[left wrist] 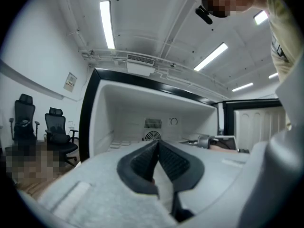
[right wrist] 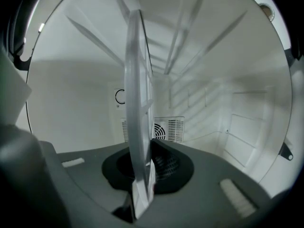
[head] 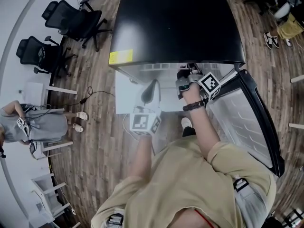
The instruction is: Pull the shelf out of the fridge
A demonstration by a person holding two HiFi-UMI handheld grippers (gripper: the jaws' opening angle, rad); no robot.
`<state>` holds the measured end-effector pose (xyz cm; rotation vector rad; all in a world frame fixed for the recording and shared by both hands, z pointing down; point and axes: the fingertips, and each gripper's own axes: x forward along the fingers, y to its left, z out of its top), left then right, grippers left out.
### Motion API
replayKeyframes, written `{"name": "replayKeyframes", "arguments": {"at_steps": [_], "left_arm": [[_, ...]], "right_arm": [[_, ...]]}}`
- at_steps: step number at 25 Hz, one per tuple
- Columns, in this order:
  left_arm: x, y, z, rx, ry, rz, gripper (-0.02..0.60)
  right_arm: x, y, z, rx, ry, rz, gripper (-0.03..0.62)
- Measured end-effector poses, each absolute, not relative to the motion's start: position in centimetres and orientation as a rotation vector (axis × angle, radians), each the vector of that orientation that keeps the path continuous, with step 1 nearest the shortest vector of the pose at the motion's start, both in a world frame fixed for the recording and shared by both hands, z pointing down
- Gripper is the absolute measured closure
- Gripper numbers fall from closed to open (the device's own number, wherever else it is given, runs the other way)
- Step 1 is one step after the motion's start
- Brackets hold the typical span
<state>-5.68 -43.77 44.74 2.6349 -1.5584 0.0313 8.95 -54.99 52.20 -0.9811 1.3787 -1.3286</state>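
Two office chairs [head: 71, 20] at upper left of the head view, on the wood floor; below them, at the left edge, a seated person [head: 40, 122]. Left of centre, the left gripper [head: 153, 83] held out level on a bent forearm, marker cube toward the body, tip aimed at the open front of the fridge [head: 175, 23]. Fingers [left wrist: 142, 159] clenched tip to tip in the left gripper view, nothing between them, pointing into the white cavity toward the round fan vent [left wrist: 152, 136] on the back wall.

Right of centre, the right hand [head: 192, 93], dark band at the wrist, arm stretched nearly straight from the shoulder, with the right gripper [head: 184, 77] in the fridge mouth just under the black top. Rolled on its side in the right gripper view: shelf [right wrist: 137, 103] standing like an upright blade up the middle of the frame, clear pane in a white rim, inside the fridge. Fingers [right wrist: 167, 163] grasping the shelf by its near edge, dark pads pressed on both faces. Behind it, white walls and the fan vent [right wrist: 168, 129] low on the back.

At far right of the head view, the fridge door [head: 247, 113] swung wide open, pale lining up.
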Motion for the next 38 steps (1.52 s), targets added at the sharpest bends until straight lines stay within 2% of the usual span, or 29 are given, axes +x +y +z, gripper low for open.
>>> {"name": "replayKeyframes", "arguments": {"at_steps": [38], "left_arm": [[-9.7, -29.8, 41.5, 2.705, -1.483, -0.166, 0.578]], "right_arm": [[7.0, -38.7, 52.5, -1.014, 1.336, -1.339, 0.563]]}}
